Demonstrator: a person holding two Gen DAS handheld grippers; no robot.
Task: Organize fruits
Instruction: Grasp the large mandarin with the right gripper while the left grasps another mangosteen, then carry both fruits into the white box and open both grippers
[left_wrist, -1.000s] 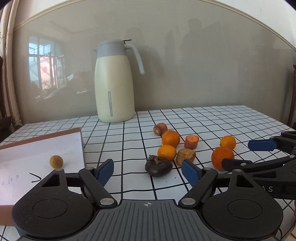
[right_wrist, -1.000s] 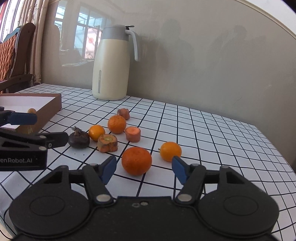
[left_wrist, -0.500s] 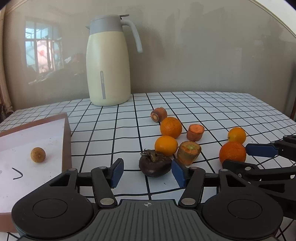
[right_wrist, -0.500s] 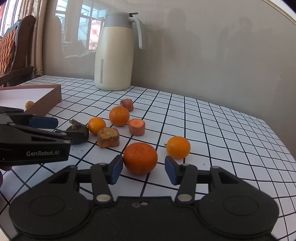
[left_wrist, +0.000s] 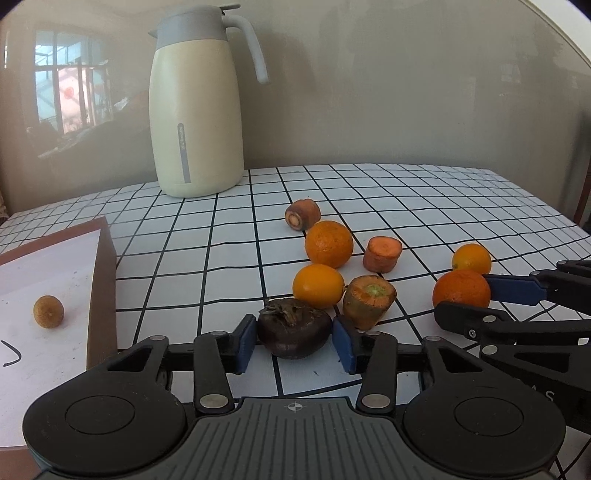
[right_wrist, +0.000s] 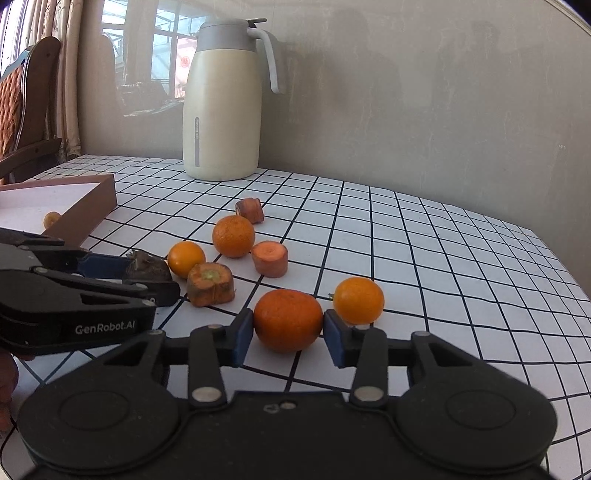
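Table (left_wrist: 424, 192) has a white cloth with a black grid. Sitting on it: cream jug (left_wrist: 195, 110) at the back, brown box (left_wrist: 103, 280) on the left, then a loose bunch of oranges (left_wrist: 328, 243), carrot chunks (left_wrist: 382, 254) and one dark fruit (left_wrist: 293, 332).

Home dining rm: thermos jug (right_wrist: 225, 107), curtains (right_wrist: 66, 74), wooden chair (right_wrist: 26, 110).

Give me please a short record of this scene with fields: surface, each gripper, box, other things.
surface: table with checked cloth
left gripper: closing around dark fruit
right gripper: closing around big orange
box: one small brown fruit inside
other things: three smaller oranges, three carrot pieces, cream jug
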